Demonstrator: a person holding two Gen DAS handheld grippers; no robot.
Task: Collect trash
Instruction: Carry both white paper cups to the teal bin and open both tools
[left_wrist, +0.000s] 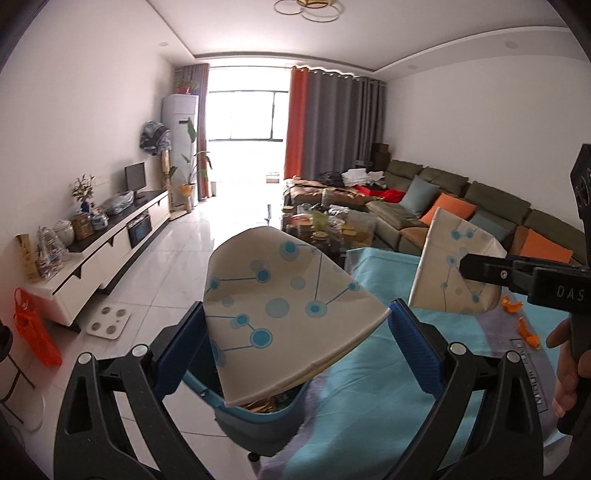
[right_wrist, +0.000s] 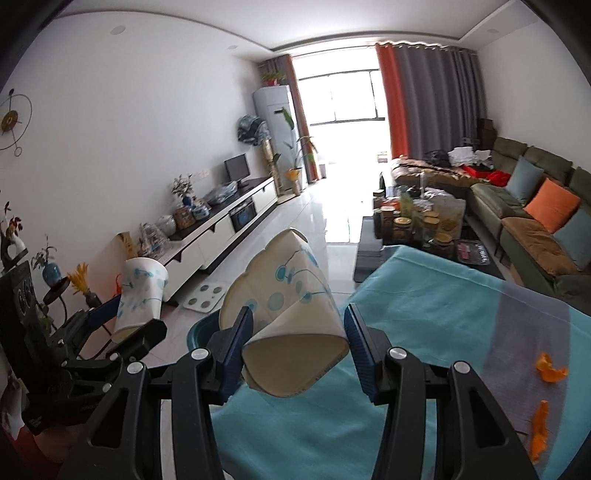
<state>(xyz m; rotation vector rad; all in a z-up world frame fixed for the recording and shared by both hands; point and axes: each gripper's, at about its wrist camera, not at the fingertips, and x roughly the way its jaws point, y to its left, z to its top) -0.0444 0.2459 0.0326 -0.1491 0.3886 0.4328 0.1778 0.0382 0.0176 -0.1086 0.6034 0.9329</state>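
Paper cups, two in all, are each squashed flat between a pair of tongs: the left tongs (left_wrist: 297, 345) hold one cup (left_wrist: 280, 314) above the blue bin (left_wrist: 258, 432) beside the bench (left_wrist: 388, 387), the right tongs (right_wrist: 297, 345) the other (right_wrist: 291, 317). Best centre each over the bin's mouth before letting go. Two orange peel scraps (right_wrist: 546, 371) remain on the cloth.

Bright window (left_wrist: 245, 110) glare, fisheye-bent edges, slight blur.
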